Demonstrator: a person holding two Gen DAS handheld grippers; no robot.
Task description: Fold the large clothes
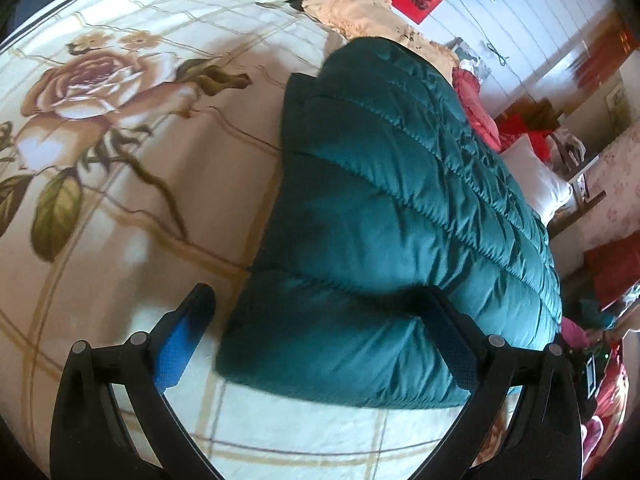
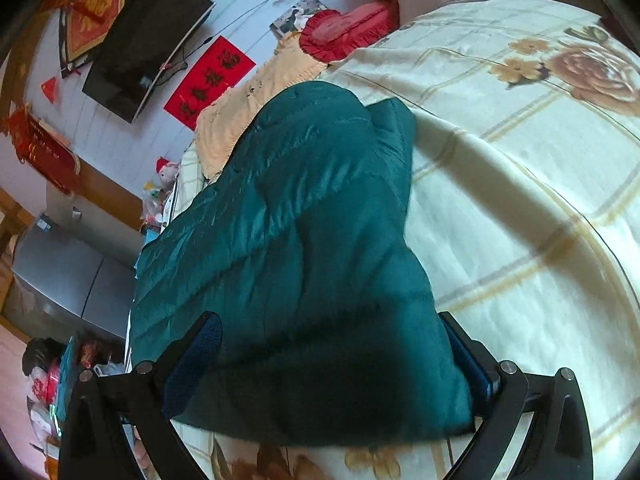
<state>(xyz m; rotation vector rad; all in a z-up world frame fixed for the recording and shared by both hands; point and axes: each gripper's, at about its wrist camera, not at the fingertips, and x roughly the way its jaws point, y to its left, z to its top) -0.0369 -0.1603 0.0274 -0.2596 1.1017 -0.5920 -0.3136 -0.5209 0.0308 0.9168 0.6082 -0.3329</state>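
Observation:
A dark teal quilted puffer jacket (image 1: 392, 208) lies folded lengthwise on a cream bedspread with a rose print (image 1: 120, 128). My left gripper (image 1: 320, 308) is open, hovering over the jacket's near end, its right finger above the fabric and its left finger over the bedspread. In the right wrist view the same jacket (image 2: 304, 240) fills the middle. My right gripper (image 2: 332, 332) is open with the jacket's near end lying between its blue-padded fingers (image 2: 196, 356). Neither gripper is closed on the fabric.
Red and white pillows (image 2: 352, 28) and a peach blanket (image 1: 356, 4) lie at the head of the bed. A wall-mounted TV (image 2: 148, 44) and red banners hang on the wall. A grey cabinet (image 2: 68, 276) and clutter stand beside the bed.

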